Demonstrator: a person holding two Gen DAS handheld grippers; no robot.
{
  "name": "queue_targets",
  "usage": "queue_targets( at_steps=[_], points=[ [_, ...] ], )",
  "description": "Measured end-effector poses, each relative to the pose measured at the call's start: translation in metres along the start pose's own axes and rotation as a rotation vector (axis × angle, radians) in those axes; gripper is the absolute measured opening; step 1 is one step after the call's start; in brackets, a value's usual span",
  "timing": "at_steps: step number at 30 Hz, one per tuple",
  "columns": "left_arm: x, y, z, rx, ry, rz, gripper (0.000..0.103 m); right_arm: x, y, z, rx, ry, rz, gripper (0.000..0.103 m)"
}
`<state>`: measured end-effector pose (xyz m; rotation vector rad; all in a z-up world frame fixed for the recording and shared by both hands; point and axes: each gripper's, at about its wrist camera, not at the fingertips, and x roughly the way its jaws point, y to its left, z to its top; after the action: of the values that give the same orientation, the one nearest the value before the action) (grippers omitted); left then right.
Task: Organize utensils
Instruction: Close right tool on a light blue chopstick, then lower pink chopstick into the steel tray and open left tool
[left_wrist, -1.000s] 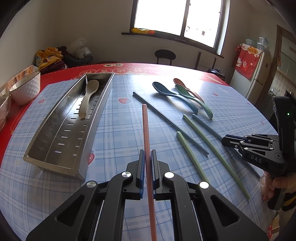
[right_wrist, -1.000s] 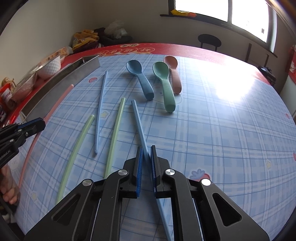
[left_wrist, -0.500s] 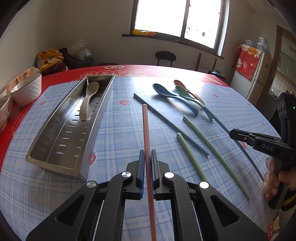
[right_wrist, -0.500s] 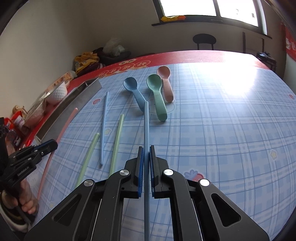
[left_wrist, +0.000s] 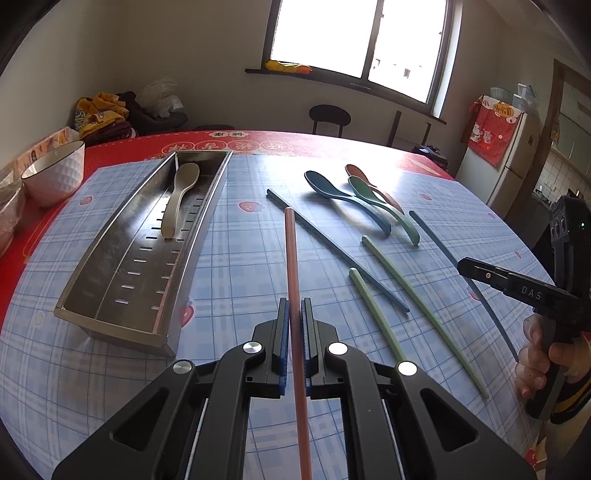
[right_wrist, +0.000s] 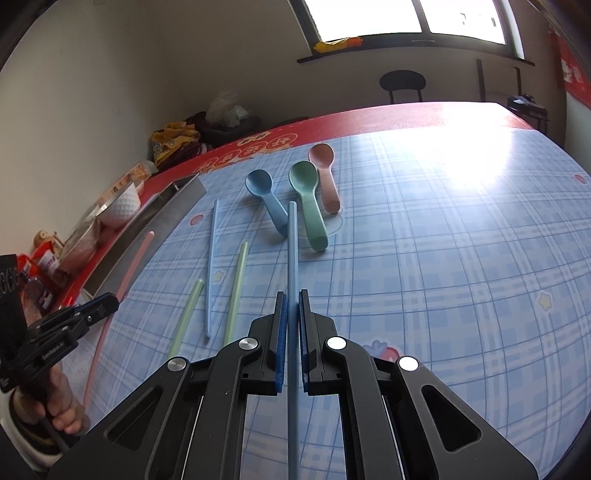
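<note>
Pink chopstick (left_wrist: 291, 258) is clamped in left gripper (left_wrist: 294, 325); blue chopstick (right_wrist: 292, 251) is clamped in right gripper (right_wrist: 291, 317), both held above tabletop (right_wrist: 443, 258).

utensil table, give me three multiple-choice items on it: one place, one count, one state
1. Where does the beige plastic spoon lie?
A in the perforated steel tray
B in the white bowl
C beside the blue spoon

2. How many spoons lie on the checked cloth?
A two
B three
C five

3. The left hand-held gripper is
A open, empty
B shut on the pink chopstick
C shut on a spoon

A: the spoon rests on the tray's floor. B: blue, green and pink spoons lie there. B: its pads clamp the pink stick.
</note>
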<state>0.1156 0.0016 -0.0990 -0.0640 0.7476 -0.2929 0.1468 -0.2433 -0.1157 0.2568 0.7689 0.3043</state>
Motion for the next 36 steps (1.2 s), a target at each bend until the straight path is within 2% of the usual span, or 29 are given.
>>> queue_targets(
  at_steps=[4, 9, 18, 26, 30, 32, 36],
  points=[
    [-0.006, 0.01, 0.007, -0.052, 0.019, -0.044, 0.006, 0.0, -0.001, 0.0, 0.005, -0.001, 0.01, 0.006],
    [-0.017, 0.019, 0.019, -0.065, 0.011, -0.048, 0.006, -0.001, -0.004, -0.001, 0.015, -0.001, 0.02, 0.006],
    [-0.021, 0.057, 0.073, -0.076, -0.006, 0.013, 0.006, 0.0, -0.004, 0.0, 0.021, 0.003, 0.026, 0.006],
    [0.035, 0.083, 0.122, -0.049, 0.121, 0.063, 0.006, -0.001, -0.004, 0.0, 0.026, 0.002, 0.019, 0.006],
    [0.064, 0.09, 0.125, -0.051, 0.189, 0.085, 0.006, 0.0, -0.005, -0.001, 0.03, 0.004, 0.015, 0.006],
    [0.075, 0.094, 0.123, -0.068, 0.222, 0.067, 0.006, 0.001, -0.005, -0.001, 0.029, 0.007, 0.014, 0.006],
    [0.087, 0.098, 0.12, -0.072, 0.258, 0.079, 0.006, 0.003, -0.004, 0.0, 0.025, 0.014, 0.013, 0.006]
  ],
)
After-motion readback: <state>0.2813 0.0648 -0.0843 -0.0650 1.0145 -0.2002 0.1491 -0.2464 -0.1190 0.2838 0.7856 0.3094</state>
